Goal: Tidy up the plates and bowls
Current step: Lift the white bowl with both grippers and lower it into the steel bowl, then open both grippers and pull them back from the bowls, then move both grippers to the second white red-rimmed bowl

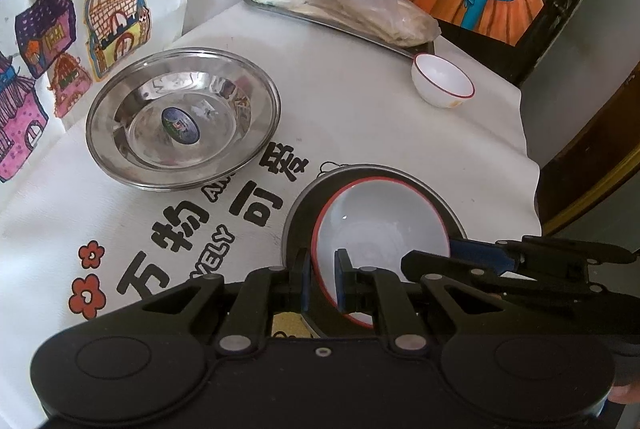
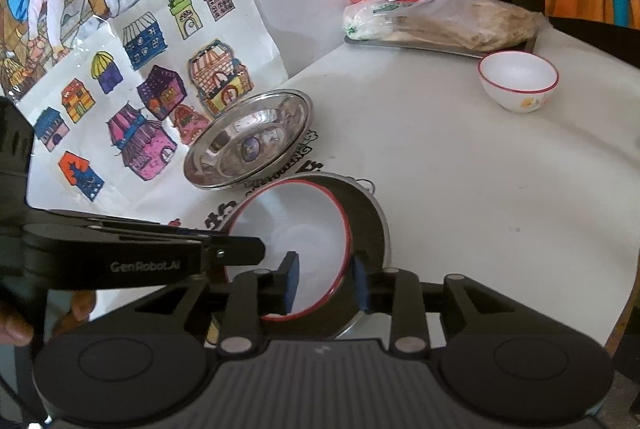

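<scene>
Left wrist view: the red-rimmed white bowl (image 1: pixel 380 229), seated in a dark pan (image 1: pixel 298 229), is pinched at its rim by the left gripper (image 1: pixel 323 279), presumably for steadying, while the right gripper (image 2: pixel 326 279) is spread loosely astride the rim.

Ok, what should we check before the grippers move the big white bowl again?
1. Left gripper shut on the rim of the red-rimmed white bowl: ok.
2. Right gripper letting go: ok, its jaws stand open with the rim between them.
3. Bowl lifted clear of the dark pan under it: cannot tell.
4. Steel plates stacked, with nothing inside but a sticker: ok.
5. Small white bowl standing apart, out of the way near the tray: ok.
</scene>
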Tool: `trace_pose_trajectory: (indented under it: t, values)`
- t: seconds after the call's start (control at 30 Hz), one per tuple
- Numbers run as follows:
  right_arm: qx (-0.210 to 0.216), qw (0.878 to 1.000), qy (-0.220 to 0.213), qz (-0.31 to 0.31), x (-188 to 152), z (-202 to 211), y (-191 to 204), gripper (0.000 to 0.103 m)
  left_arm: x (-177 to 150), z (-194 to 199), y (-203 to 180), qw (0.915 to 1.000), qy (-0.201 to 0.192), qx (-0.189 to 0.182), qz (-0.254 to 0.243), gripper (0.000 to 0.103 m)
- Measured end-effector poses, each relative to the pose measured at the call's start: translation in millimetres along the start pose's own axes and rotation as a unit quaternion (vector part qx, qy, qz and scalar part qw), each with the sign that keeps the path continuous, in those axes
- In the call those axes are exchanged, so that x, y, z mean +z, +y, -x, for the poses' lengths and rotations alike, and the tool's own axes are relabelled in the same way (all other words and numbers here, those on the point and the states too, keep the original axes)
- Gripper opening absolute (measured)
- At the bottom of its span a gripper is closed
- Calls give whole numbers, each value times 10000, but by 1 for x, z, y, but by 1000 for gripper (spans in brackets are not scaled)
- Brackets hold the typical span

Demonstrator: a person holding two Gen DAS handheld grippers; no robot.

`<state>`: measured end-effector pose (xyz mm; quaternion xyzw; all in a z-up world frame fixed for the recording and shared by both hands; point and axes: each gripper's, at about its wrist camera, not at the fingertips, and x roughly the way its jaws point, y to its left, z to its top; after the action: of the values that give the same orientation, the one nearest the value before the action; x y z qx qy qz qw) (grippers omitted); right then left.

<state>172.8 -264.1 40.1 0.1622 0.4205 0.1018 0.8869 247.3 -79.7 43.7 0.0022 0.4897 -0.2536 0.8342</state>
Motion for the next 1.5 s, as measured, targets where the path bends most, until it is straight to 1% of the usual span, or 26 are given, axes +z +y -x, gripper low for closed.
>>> trace_pose_trajectory:
  t: [0.17,0.3,0.4,0.53,0.63,0.73,0.93,1.0,1.03,1.07,1.1,1.13,1.17,1.23,1.3,1.4,1.5]
  values:
    - [77,10000,24,-29,1,0,-1,38,3,-1,8,9996,58,-171,214,13]
    - [142,9999,18,-51,1,0,-2,40,4,-1,8,9995,65,-196,234,13]
    - [214,9998,13,-53,1,2,-2,46,4,-2,9,9994,69,-234,263,14]
    - [353,9994,-33,-64,1,7,-2,59,4,-1,10,9993,83,-265,267,14]
    - [431,9990,-135,-49,1,14,-2,69,3,-1,11,9990,116,-318,286,17]
    - [448,9987,-258,-42,2,22,-5,77,4,2,12,9989,56,-366,301,21]
    - [384,9978,-512,-157,5,36,-23,84,9,12,12,9990,-93,-353,264,28]
    - [360,9966,-694,-247,7,42,-32,86,12,13,10,9990,-133,-351,252,30]
    - [344,9959,-793,-279,9,44,-36,89,14,14,9,9990,-165,-344,239,33]
    - [284,9954,-863,-311,10,47,-40,93,16,15,8,9990,-219,-333,213,42]
    - [241,9944,-973,-321,13,50,-45,96,20,16,5,9991,-313,-232,183,51]
    - [177,9934,-1090,-324,15,52,-49,99,23,18,3,9988,-467,-83,147,68]
    - [81,9920,-1226,-303,19,55,-55,102,26,19,1,9978,-649,45,109,76]
    - [-111,9898,-1397,-270,26,57,-65,103,36,19,-4,9962,-858,151,24,77]
    - [-265,9876,-1517,-311,33,58,-78,103,50,14,-9,9958,-908,123,26,79]
    - [-484,9837,-1686,-390,44,55,-99,103,70,1,-16,9949,-994,131,56,87]
    - [-822,9779,-1869,-453,52,49,-119,103,90,-17,-25,9943,-1067,78,36,97]
